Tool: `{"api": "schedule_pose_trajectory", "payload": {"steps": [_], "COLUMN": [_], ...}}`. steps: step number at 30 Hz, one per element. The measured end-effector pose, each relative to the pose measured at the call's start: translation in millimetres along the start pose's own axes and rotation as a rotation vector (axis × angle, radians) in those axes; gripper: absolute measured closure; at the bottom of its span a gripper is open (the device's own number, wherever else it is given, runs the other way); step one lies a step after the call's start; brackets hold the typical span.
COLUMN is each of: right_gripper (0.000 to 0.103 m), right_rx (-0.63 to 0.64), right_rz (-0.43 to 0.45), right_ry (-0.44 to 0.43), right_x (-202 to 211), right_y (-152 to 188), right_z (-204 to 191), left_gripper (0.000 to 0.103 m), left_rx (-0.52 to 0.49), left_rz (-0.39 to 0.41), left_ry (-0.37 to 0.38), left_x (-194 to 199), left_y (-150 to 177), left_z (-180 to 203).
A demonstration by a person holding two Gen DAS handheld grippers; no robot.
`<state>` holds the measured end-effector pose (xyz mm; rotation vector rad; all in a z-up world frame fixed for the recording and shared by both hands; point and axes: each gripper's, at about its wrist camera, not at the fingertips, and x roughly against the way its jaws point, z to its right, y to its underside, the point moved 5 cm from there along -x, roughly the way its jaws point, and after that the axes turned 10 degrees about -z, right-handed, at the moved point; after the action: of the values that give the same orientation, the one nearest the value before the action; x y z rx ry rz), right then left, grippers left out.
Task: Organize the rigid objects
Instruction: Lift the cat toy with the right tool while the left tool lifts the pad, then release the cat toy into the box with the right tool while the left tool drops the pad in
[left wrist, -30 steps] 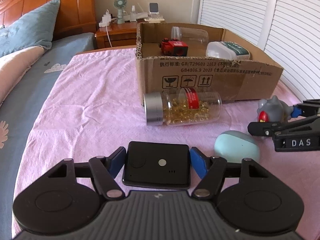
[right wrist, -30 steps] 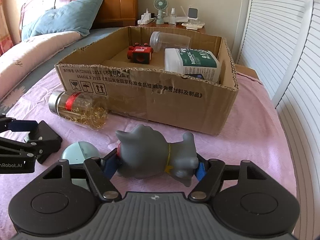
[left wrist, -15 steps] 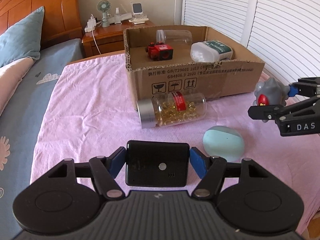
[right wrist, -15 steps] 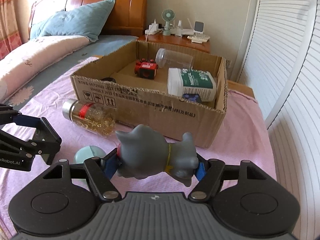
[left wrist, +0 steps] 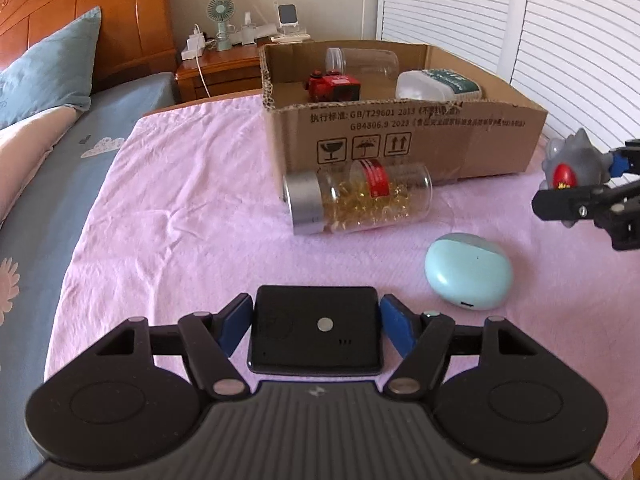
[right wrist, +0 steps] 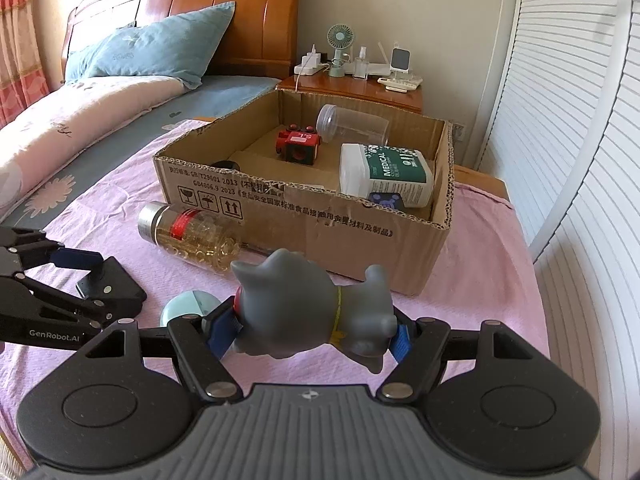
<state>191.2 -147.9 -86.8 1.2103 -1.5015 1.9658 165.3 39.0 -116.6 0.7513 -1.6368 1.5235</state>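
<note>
- Left wrist view: the left tongs (left wrist: 316, 330) bracket a flat black device (left wrist: 316, 330). Their jaws have just been opening a little; the blue pads (left wrist: 394, 328) sit at its short sides, and I cannot tell whether they still press it.
- The cardboard box (left wrist: 400, 148) lies at 12 o'clock from these tongs, its long axis running left to right. A capsule bottle (left wrist: 356, 198) lies on its side across the path, against the box's near wall.
- A mint earbud case (left wrist: 468, 270) rests on the pink bedspread (left wrist: 180, 208) at 2 o'clock. The right tongs show at 3 o'clock.
- Right wrist view: the right tongs (right wrist: 308, 332) are clamped on a grey toy figure (right wrist: 308, 308), held clear of the bed.
- The box's near wall is just ahead at 12 o'clock. A red toy (right wrist: 299, 146), clear jar (right wrist: 354, 125) and medical bottle (right wrist: 386, 174) already lie inside.
- By my reckoning the right hand is nearer the box, and bare floor at 11 o'clock suits the drop.
</note>
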Motion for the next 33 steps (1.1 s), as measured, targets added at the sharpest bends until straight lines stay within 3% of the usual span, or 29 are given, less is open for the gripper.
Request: {"api": "schedule_pose_trajectory", "payload": {"steps": [6,9,20,27,33], "right_gripper": [0.026,0.026,0.026,0.026,0.026], "right_rx": [-0.002,0.000,0.047,0.086,0.094], "right_rz": [-0.004,-0.007,-0.010,-0.005,0.030], "right_ry": [-0.003,-0.005,-0.017,-0.045,-0.039], "right_x": [-1,-2,4,18,28], "right_y": [-1,-1,-7,-16,-27], "right_z": [1,-1,-3,-2,3], "left_gripper": [0.026,0.034,0.034,0.034,0.034], "left_rx": [0.001,-0.006,-0.075,-0.140,-0.138], "left_rz": [0.004,-0.004,-0.062,-0.060,-0.003], "left_ry": [0.016,0.031,0.071,0.106,0.156], "left_x": [1,1,16,44,64], "left_y": [5,3,-5,-31,-72], "left_z": [1,1,3,7,11]}}
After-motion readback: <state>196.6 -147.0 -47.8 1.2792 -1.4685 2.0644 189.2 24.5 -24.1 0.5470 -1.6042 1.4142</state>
